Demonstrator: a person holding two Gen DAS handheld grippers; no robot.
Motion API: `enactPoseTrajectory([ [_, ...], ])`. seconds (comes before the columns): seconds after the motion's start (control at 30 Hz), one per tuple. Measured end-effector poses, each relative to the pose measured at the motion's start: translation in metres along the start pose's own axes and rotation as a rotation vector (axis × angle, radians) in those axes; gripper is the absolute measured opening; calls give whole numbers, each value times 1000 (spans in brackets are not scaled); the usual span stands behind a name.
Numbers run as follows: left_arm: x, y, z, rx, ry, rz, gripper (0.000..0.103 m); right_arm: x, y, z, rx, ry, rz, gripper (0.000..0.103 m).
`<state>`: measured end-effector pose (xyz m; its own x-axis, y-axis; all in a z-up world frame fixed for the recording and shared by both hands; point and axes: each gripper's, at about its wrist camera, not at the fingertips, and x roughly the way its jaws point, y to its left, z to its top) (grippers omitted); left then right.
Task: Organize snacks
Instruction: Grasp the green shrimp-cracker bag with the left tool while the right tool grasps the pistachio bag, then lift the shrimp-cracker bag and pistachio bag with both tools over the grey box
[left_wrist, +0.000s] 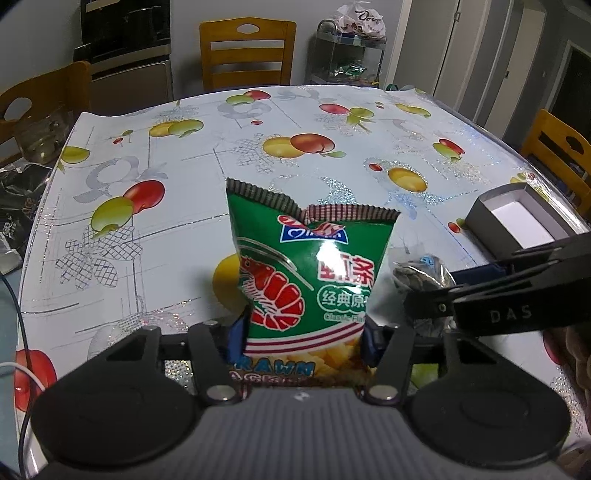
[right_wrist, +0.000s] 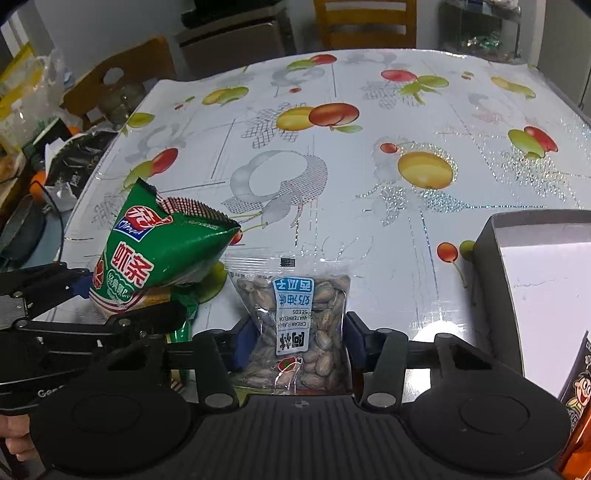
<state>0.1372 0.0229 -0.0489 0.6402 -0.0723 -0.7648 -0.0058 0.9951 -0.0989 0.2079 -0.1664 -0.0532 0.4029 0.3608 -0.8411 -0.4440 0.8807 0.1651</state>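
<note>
Over the fruit-print tabletop (left_wrist: 184, 155), both grippers' fingers pinched packets, prawn crackers bag (left_wrist: 306, 266) left gripper (left_wrist: 303, 332), melon seeds packet (right_wrist: 295, 325) right gripper (right_wrist: 297, 339), box (right_wrist: 535, 295) at three o'clock; slick film might slip.

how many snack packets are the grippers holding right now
2: the green prawn cracker bag sits between the left gripper's pads, and the clear watermelon seed packet sits between the right gripper's pads.

L gripper (left_wrist: 303, 336) pointed steeply down, blue pads (left_wrist: 236, 334) pinched on both sides of a green prawn-cracker bag (left_wrist: 306, 266). R gripper (right_wrist: 301, 338) also angled down, pads (right_wrist: 355, 332) clamped on a seed packet (right_wrist: 299, 325). Both grippers sat side by side, close together.
</note>
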Motion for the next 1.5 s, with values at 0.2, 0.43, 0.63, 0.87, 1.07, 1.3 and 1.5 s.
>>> enactPoseTrajectory([
  [0.2, -10, -7, 1, 13, -18, -7, 53, -11, -7, -6, 33, -11, 7, 50],
  [0.43, -22, -17, 3, 17, -37, -6, 53, -33, -14, -12, 63, -53, 18, 50],
  [0.63, -34, -32, 3, 36, -54, -13, 53, -54, -22, -19, 94, -92, 31, 50],
  [0.87, -43, -53, 0, 63, -61, -32, 53, -74, -33, -32, 126, -123, 33, 50],
  [1.07, -48, -71, -2, 83, -67, -46, 53, -91, -46, -43, 151, -148, 33, 50],
  [1.3, -55, -94, 0, 114, -80, -71, 53, -110, -63, -52, 180, -182, 31, 50],
  [1.5, -58, -110, 0, 132, -83, -81, 53, -121, -75, -59, 203, -198, 32, 50],
])
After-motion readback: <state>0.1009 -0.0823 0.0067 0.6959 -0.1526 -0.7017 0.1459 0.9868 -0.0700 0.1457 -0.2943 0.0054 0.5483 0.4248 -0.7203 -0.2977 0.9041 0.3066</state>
